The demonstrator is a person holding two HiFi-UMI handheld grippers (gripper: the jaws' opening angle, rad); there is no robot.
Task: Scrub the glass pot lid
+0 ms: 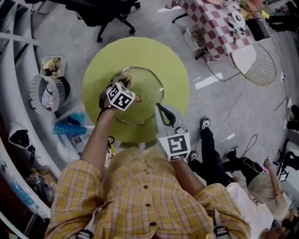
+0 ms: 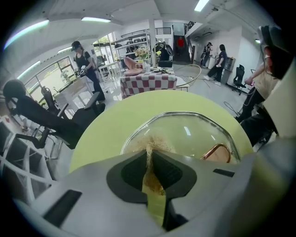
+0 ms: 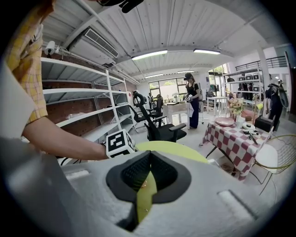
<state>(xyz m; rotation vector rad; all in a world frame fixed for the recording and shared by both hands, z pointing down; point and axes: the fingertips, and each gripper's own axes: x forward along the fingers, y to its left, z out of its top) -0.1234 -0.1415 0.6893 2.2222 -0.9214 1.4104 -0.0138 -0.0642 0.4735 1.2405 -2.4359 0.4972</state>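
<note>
The glass pot lid (image 1: 142,100) lies on a round green table (image 1: 175,77). In the left gripper view the lid (image 2: 189,129) shows a metal rim and a copper handle (image 2: 216,152) at its right. My left gripper (image 1: 124,82) is over the lid's far left part, shut on a golden fibrous scrubber (image 2: 150,150) that presses on the glass. My right gripper (image 1: 159,107) has its tips at the lid's near right rim, and its jaws stand closed on that rim. In the right gripper view the jaws (image 3: 147,169) hide the lid, with only a green slit between the pads.
A black office chair (image 1: 110,14) stands beyond the table and a checkered table (image 1: 212,23) with a wire chair (image 1: 259,70) at the far right. A mesh bin (image 1: 46,93) and clutter sit left. Another person's legs (image 1: 212,149) are close on the right.
</note>
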